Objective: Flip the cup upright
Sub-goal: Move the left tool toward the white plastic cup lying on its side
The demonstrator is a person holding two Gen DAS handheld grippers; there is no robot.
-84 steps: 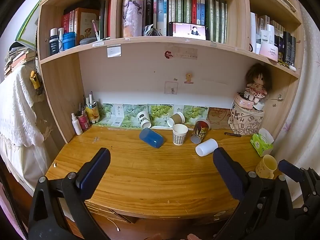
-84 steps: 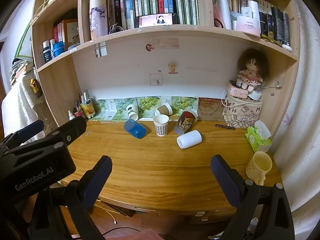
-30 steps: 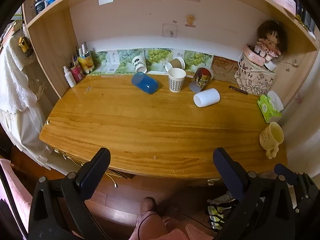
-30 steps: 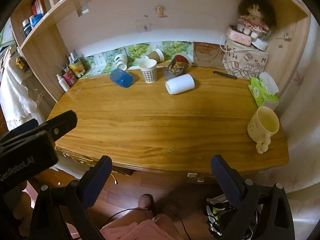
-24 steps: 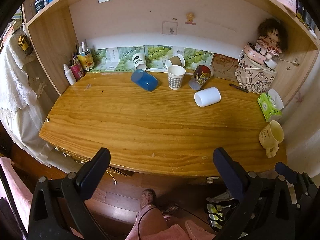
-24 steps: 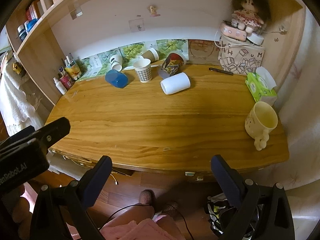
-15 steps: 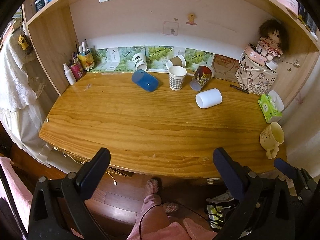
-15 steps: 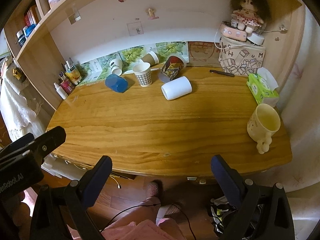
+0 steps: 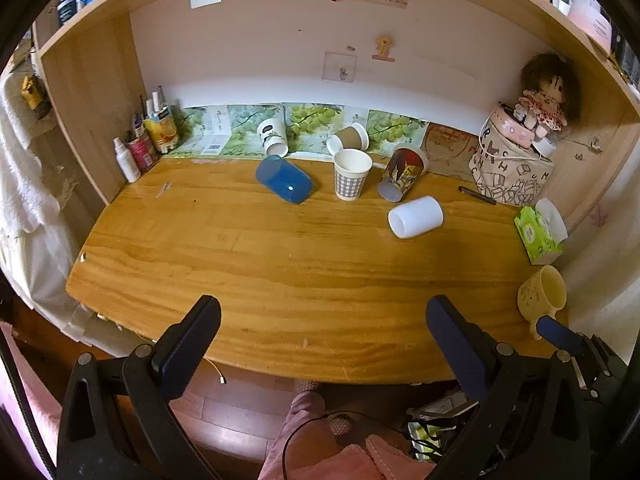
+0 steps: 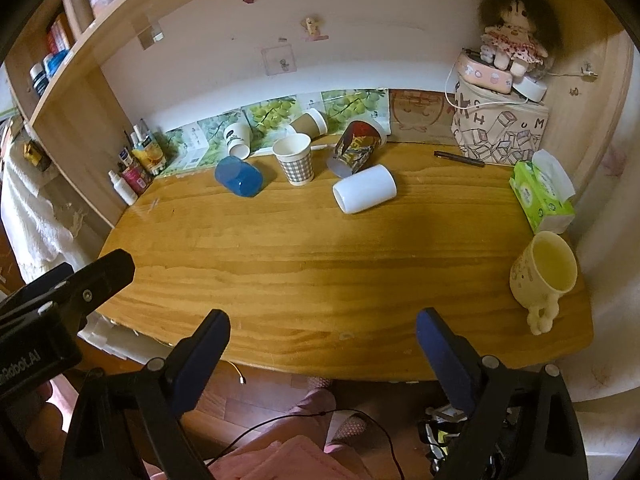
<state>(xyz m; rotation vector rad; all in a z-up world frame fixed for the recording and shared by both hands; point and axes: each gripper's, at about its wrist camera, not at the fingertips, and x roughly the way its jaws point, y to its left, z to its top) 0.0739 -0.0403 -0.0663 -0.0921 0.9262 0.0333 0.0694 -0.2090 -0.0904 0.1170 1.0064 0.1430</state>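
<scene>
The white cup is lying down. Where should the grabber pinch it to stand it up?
Pinch the white cup across its round middle, coming from above. It lies on its side with the open mouth facing front-left, and the desk around it is bare, so fingers probably fit either side.

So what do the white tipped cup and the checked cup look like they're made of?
White cup: probably smooth plastic or glazed ceramic, uniform and faintly glossy; can't tell which. Checked cup: likely paper, with a matte printed pattern, rolled rim and tapered shape.
</scene>
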